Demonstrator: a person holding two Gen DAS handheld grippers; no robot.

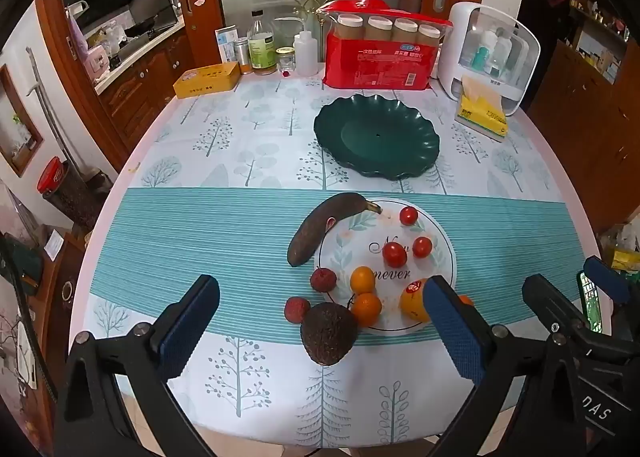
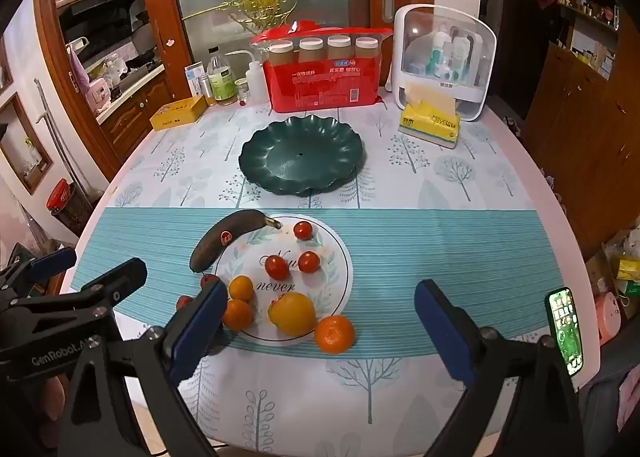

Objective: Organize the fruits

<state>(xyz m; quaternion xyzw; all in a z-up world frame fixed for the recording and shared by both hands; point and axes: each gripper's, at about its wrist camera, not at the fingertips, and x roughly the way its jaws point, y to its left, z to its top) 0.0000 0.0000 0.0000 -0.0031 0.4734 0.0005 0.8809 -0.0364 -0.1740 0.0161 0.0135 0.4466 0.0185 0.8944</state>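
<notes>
While tongs [image 2: 320,321] gape, avocado [image 1: 329,333] overhangs mat [image 1: 200,241].

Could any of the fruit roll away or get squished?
Maybe. The cherry tomatoes are small, round and soft, so the open right gripper might squash or flick one. The tangerine sits off the round mat, nearer the table edge, and might roll if nudged. The dark banana looks overripe and could bruise.
</notes>
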